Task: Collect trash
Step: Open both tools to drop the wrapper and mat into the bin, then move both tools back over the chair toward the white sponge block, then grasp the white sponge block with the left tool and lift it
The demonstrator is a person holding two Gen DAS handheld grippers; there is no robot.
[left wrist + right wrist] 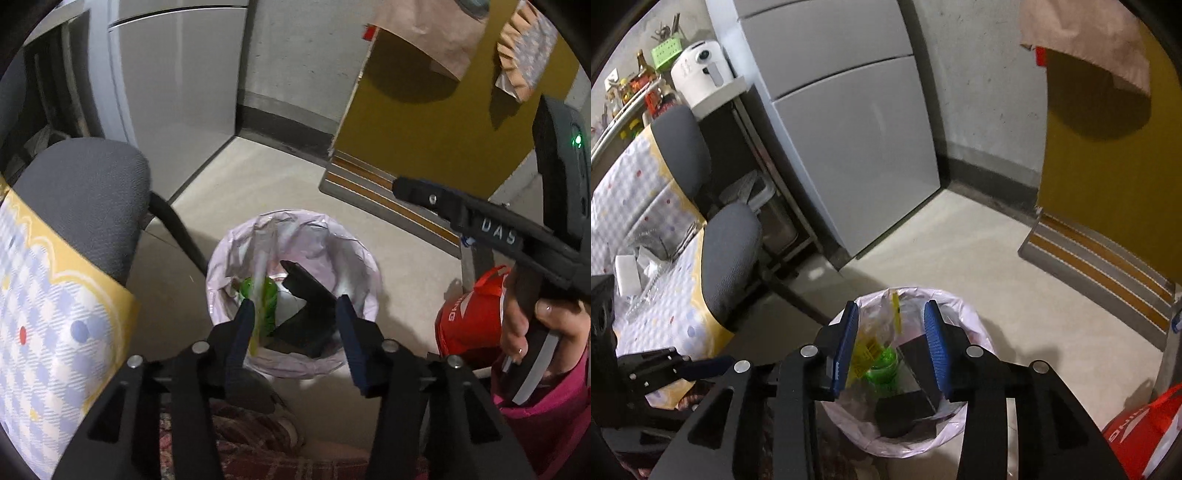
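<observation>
Risk 1: a clear plastic wrapper with yellow print (875, 339) hangs between the open jaws of the right gripper (891, 345), over the mouth of the trash bin (365, 258). It looks light and floppy. It appears to lie against the left pad; whether it is free or clinging I cannot tell. If it clings, it may ride back out with the gripper rather than drop.

Risk 2: the bin's pale liner (975, 325) is loosely draped over the rim. A gripper dipping lower could snag it and pull it in.

Risk 3: the bin already holds a green bottle (882, 367) and a black box (310, 295). Anything landing on the box's tilted face might slide toward the rim.

Pose: both grippers point steeply down at the bin from above. Left gripper (295, 325) is spread wide, nothing held. The right hand (532, 325) grasps its handle, near the red bag (469, 314) on the floor. The chair (85, 199) stands just left of the bin.
</observation>
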